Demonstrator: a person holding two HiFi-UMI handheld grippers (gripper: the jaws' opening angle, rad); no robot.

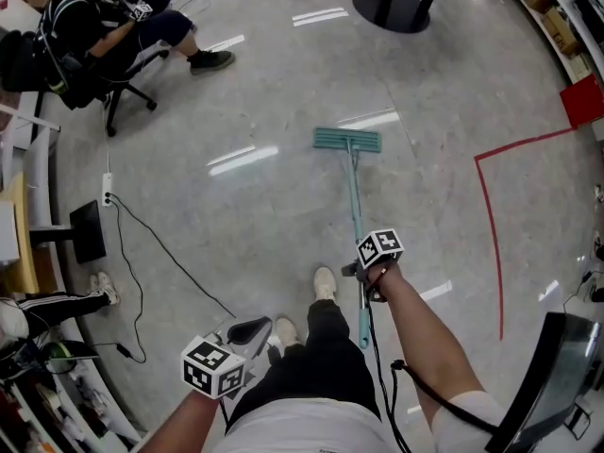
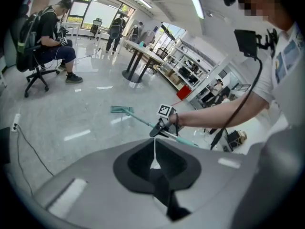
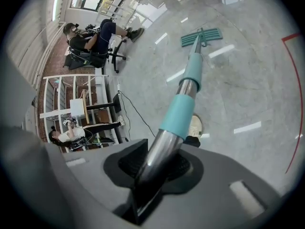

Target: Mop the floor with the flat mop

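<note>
**Right tool** (image 3: 152, 168): the jaws are clamped on the bare metal upper part of the mop handle (image 3: 186, 92), which rises between them at a slant. The grip sits above the teal sleeve. I judge this height gives reach for pushing and drawing the mop while the person stands upright.

**Left tool** (image 2: 155, 162): the jaws are pressed together with nothing between them. It hangs low at the person's left side, well apart from the handle, so the mop is being worked one-handed.

**Flat mop:** the mop head (image 1: 347, 140) lies flat on the floor (image 1: 283, 215), ahead of the person's shoe (image 1: 324, 283). The handle slopes back from it to the right tool, and I judge that this slope keeps the pad pressed down.

**Surroundings:**
- A black cable (image 1: 160, 248) runs from a power strip (image 1: 107, 189) across the floor, left of the mop and well apart from the head.
- A red tape line (image 1: 486, 220) marks the floor to the right.
- A seated person (image 1: 94, 36) occupies a wheeled chair at far left.
- A round table base (image 1: 392, 9) stands beyond the head.

**Assessment:** mopping appears to be under way on open floor. The main hazard is the cable, should strokes drift left.
</note>
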